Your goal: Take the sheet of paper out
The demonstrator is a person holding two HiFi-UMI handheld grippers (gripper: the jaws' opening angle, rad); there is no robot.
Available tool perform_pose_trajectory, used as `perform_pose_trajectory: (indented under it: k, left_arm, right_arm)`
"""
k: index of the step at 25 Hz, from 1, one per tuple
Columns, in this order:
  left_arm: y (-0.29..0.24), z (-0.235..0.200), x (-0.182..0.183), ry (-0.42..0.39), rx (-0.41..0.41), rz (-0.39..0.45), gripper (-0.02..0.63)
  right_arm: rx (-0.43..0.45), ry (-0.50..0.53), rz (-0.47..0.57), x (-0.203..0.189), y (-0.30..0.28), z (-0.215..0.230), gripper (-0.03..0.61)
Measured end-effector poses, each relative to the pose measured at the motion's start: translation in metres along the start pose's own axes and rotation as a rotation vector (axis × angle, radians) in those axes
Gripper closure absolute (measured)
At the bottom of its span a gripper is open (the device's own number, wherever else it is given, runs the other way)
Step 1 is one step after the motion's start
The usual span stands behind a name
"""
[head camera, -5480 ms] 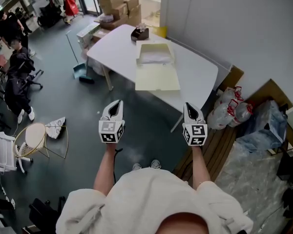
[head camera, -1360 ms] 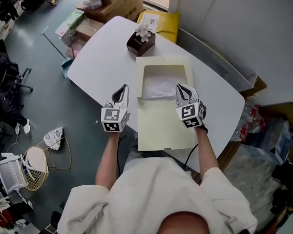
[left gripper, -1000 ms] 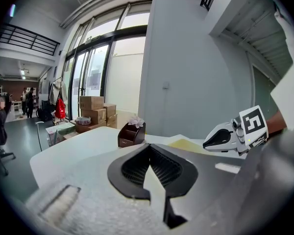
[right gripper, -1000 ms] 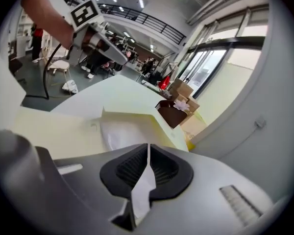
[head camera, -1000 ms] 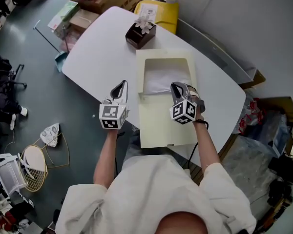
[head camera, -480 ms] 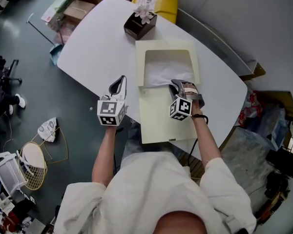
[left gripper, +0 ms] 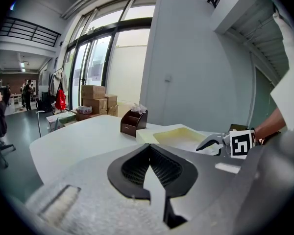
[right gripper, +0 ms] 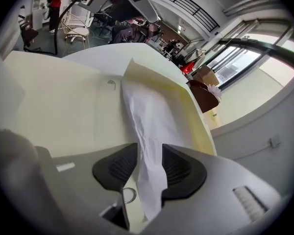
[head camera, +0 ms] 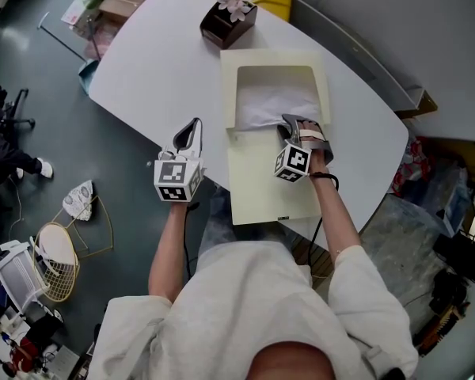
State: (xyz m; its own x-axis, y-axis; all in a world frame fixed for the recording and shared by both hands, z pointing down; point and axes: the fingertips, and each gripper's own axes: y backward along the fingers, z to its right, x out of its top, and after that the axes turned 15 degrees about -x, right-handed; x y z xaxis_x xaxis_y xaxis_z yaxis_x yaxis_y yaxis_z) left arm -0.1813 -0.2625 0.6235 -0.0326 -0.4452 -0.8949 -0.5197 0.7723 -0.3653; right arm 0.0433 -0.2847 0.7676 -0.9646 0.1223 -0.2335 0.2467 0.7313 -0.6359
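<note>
A cream box point(head camera: 267, 190) lies open on the white table point(head camera: 162, 62), its lid flat toward me. In its tray lies a crumpled white sheet of paper point(head camera: 271, 105). My right gripper point(head camera: 289, 127) points down at the tray's near edge. In the right gripper view its jaws point(right gripper: 150, 168) are opening, and the paper point(right gripper: 146, 124) runs up between the two pads, which do not squeeze it. My left gripper point(head camera: 191, 127) hovers at the table's near edge, left of the box, with nothing in it. Its tips point(left gripper: 149, 148) meet.
A brown tissue holder point(head camera: 228, 18) stands at the table's far side, behind the box. Cardboard boxes point(head camera: 111, 2) sit on the floor beyond the table. A wire basket point(head camera: 55, 260) and a white stool are on the floor at the left. People stand far off in the room.
My right gripper has dropped to the near edge of the tray and its jaws have spread around the paper. The left gripper has sunk a little beside the box.
</note>
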Motion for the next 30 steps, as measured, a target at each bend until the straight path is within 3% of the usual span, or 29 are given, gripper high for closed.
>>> perform_pose_trajectory:
  k: [6, 16, 30]
  left_arm:
    - [0.004, -0.003, -0.002, 0.007, 0.014, -0.005, 0.612]
    - [0.013, -0.004, -0.001, 0.014, 0.029, -0.001, 0.612]
    - [0.006, 0.016, 0.008, -0.021, -0.027, 0.008, 0.612]
  right_arm:
    - [0.03, 0.003, -0.006, 0.0, -0.007, -0.006, 0.45]
    - [0.066, -0.008, -0.021, -0.002, -0.01, -0.016, 0.583]
    - [0.026, -0.025, -0.027, 0.0, 0.02, -0.017, 0.58]
